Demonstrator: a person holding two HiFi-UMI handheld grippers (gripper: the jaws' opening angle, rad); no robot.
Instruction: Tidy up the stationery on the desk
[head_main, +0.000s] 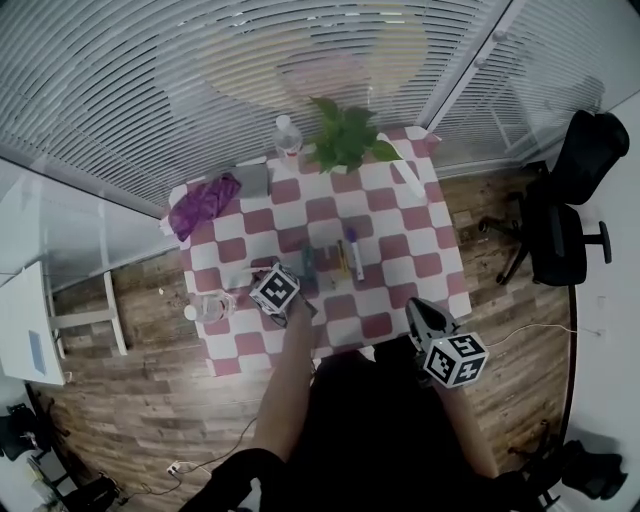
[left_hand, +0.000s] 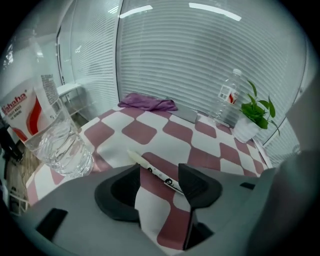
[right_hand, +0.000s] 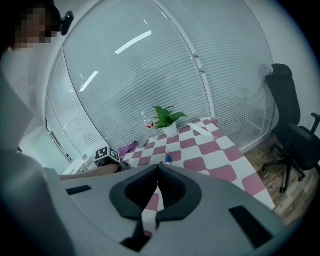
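A white pen (left_hand: 145, 165) with black print lies on the checked tablecloth (left_hand: 150, 132), slanting between the jaws of my left gripper (left_hand: 159, 175). Those jaws stand wide apart, and neither pad touches the pen. In the head view the left gripper's marker cube (head_main: 275, 290) hangs over the cloth's near left part, close to several pens (head_main: 345, 258) lying at the middle. My right gripper (head_main: 420, 312) is shut with nothing in it, held off the table's near right edge. Its jaws meet at the tips in the right gripper view (right_hand: 157, 167).
A clear water bottle (left_hand: 57, 140) lies close on the left. A purple cloth (left_hand: 147, 102) and a grey case (left_hand: 186, 114) sit at the far side. An upright bottle (left_hand: 227, 97) and a potted plant (left_hand: 255, 115) stand far right. A black office chair (right_hand: 290, 135) stands right of the table.
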